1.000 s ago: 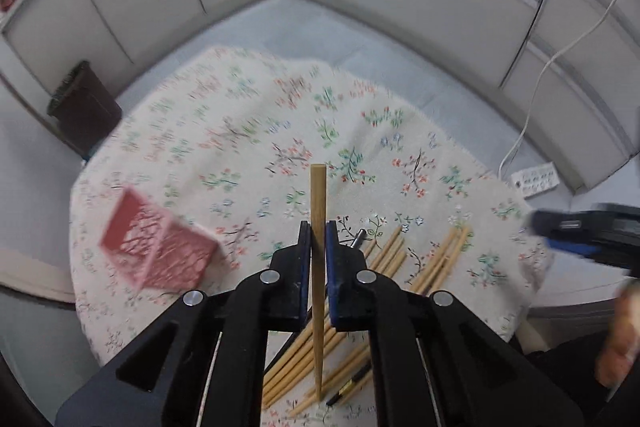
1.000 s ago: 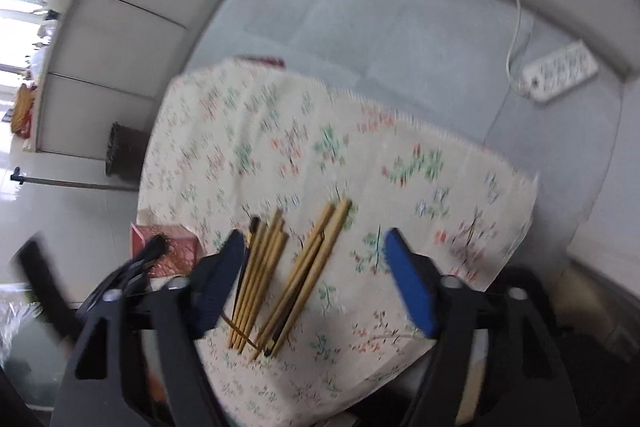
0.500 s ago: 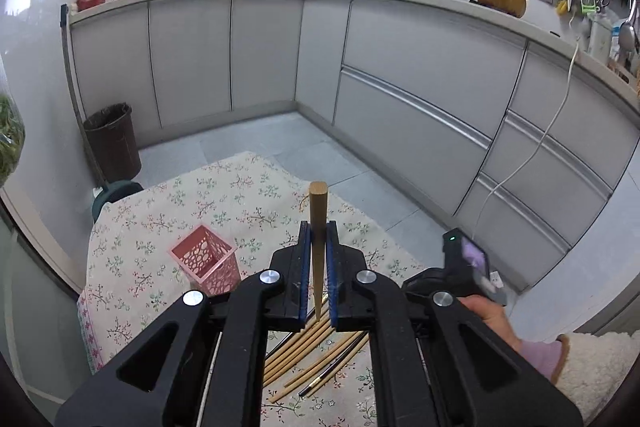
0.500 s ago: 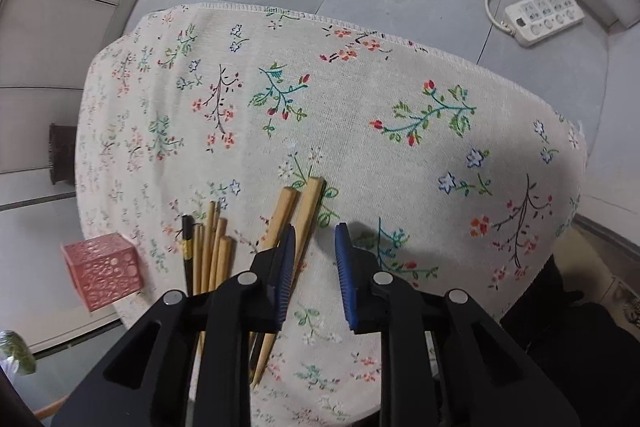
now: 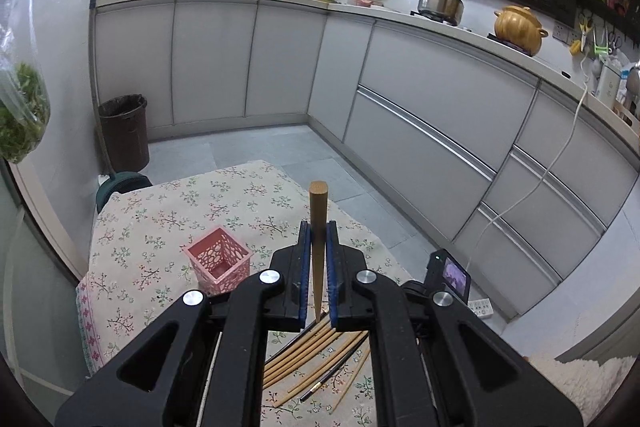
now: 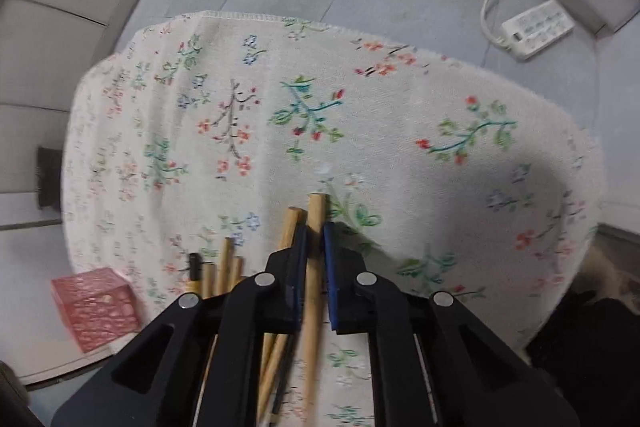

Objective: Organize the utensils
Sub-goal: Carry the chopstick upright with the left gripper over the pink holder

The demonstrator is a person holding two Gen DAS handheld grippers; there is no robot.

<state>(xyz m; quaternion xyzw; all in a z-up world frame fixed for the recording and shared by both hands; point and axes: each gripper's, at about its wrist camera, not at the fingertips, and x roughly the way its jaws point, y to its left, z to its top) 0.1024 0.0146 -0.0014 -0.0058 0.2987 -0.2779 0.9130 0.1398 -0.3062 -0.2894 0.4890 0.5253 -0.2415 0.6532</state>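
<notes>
Right gripper [image 6: 315, 267] fingers now clamped on table chopstick [image 6: 316, 227]; left gripper [image 5: 318, 267] chopstick [image 5: 319, 211] held raised; pink basket [image 5: 218, 261] next.

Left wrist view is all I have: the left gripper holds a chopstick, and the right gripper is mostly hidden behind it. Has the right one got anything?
Observer: Yes. In the right wrist view the right gripper is shut on one wooden chopstick, near its thick end.
Operator: Just one? The pile looks tight.
Observer: One. The neighbouring chopstick lies just outside the pads, on the side towards the pink basket.
Operator: Black one caught?
Observer: No. The black-ended chopstick sits at the far side of the pile, clear of the fingers.
</notes>
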